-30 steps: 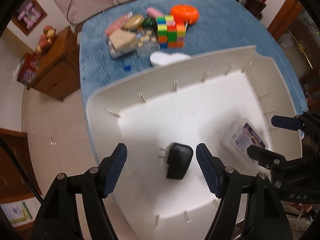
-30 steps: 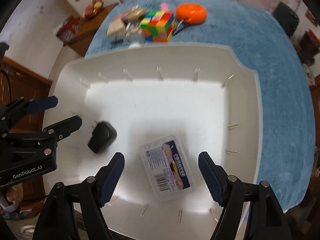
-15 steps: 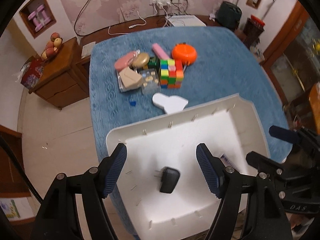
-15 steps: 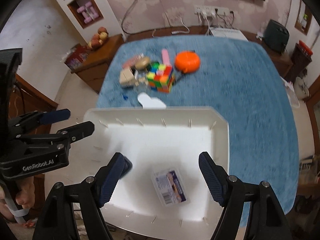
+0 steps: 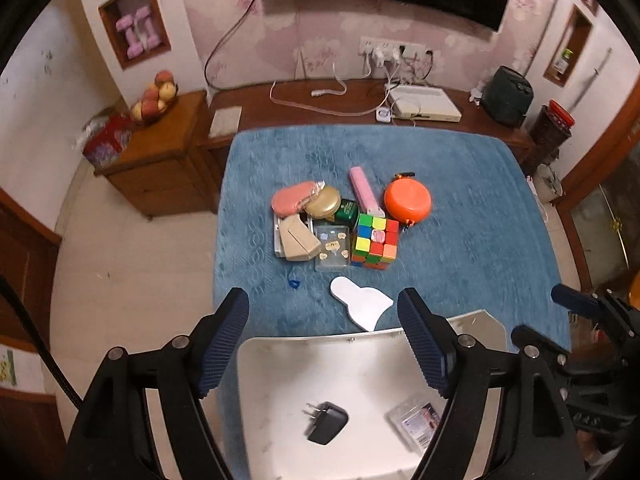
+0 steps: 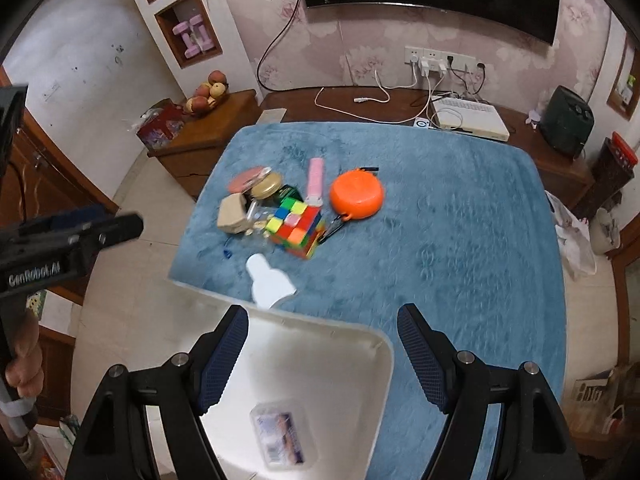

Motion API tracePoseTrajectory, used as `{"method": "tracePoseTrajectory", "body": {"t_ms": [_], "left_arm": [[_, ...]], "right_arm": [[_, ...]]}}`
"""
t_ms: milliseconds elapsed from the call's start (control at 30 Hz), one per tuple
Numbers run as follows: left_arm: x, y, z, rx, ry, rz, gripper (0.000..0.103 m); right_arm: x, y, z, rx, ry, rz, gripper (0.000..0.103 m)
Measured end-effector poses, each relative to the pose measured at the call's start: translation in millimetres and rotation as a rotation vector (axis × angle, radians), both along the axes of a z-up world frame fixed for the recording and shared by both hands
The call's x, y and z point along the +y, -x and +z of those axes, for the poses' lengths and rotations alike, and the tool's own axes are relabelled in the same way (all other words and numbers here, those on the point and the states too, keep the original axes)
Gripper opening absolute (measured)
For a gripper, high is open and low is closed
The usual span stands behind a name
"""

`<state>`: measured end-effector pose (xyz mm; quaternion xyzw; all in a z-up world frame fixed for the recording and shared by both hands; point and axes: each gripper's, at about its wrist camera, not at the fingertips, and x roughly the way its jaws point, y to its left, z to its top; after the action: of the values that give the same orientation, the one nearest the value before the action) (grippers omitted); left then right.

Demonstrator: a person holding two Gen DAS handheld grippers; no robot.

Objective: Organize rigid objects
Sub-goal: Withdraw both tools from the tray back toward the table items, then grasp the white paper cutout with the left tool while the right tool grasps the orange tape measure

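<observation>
- A pile of small hard objects sits near the middle of a blue plush tabletop (image 5: 460, 184), well apart from a white bin (image 5: 280, 368) at the near edge.
- The puzzle cube (image 5: 375, 241) looks stiff and light; its flat opposite faces seem the best place to grip.
- The orange round case (image 5: 408, 199) is smooth and probably slippery; gripping across its rim looks safest.
- A clear plastic box (image 5: 332, 247), a pink bar (image 5: 363, 190) and a tan block (image 5: 298, 238) touch one another in the pile; all look rigid and light.
- A flat white cutout (image 5: 360, 302) lies just beside the bin's far edge; it is thin and likely hard to pinch.
- In the bin lie a black plug adapter (image 5: 326, 422) and a small clear case (image 6: 280, 436).
- The left claw (image 5: 323, 342) has just been opening wider and holds nothing.
- The right claw (image 6: 323, 354) gapes wide with nothing held.
</observation>
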<state>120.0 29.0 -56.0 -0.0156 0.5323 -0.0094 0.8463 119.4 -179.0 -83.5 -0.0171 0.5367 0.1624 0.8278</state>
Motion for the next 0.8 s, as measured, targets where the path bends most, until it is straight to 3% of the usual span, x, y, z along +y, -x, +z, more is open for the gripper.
{"method": "tracePoseTrajectory", "body": {"t_ms": [267,533,800], "left_arm": [[-10.7,-26.1,-46.1,0.155,0.021,0.029,0.08],[-28.7,-55.9,-95.2,0.328,0.028,0.019,0.08],[-35.0,-79.9,-145.1,0.492,0.129,0.109,0.08]], "right_arm": [[-11.7,-60.2,-29.1,0.021,0.033,-0.015,0.078],[-10.5,-119.2,-59.4,0.082,-0.015,-0.072,0.078],[-2.5,-165.4,-90.1,0.185,-0.058,-0.105,0.078]]}}
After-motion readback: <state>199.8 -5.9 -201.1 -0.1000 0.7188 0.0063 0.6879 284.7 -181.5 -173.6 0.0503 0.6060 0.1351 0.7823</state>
